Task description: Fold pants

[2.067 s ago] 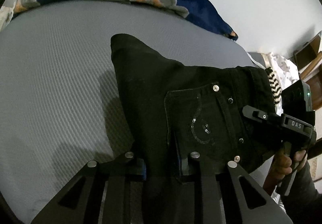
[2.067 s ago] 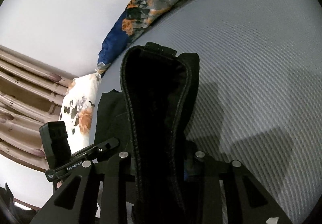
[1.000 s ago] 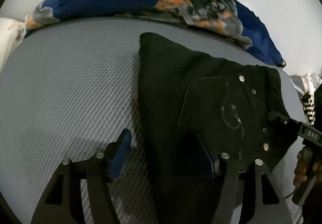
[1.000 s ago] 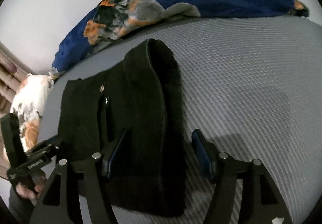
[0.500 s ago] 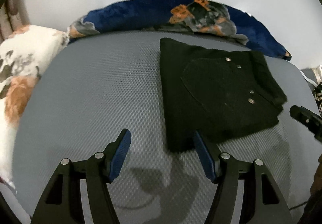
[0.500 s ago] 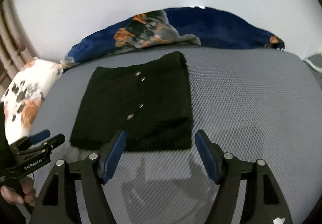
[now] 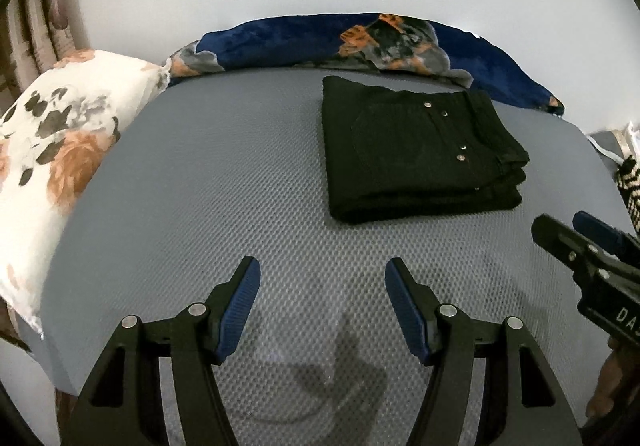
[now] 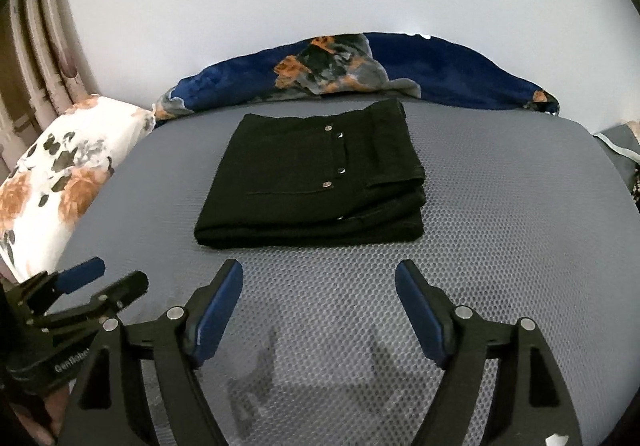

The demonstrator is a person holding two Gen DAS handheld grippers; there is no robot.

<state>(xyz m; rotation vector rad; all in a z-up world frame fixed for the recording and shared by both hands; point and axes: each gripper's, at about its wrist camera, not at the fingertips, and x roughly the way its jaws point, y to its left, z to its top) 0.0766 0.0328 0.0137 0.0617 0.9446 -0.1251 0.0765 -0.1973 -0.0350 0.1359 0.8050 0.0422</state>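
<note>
Black pants (image 7: 416, 153) (image 8: 316, 177) lie folded in a flat, layered rectangle on the grey mattress (image 7: 224, 181), silver rivets facing up. My left gripper (image 7: 322, 274) hovers open over bare mattress, short of the pants' near edge, with nothing between its blue pads. My right gripper (image 8: 319, 274) is also back from the pants; its jaws are opening and nothing is between them. Each gripper shows at the edge of the other's view: the right gripper (image 7: 568, 234) and the left gripper (image 8: 100, 280).
A dark blue blanket with orange and grey print (image 7: 360, 41) (image 8: 360, 65) lies along the far edge against the white wall. A white floral pillow (image 7: 56, 133) (image 8: 56, 169) sits at the left. A black-and-white striped cloth (image 7: 628, 181) shows at the right edge.
Both grippers have let go of the pants and drawn back and up from them. The pants now lie folded on the mattress, farther away in both views.
</note>
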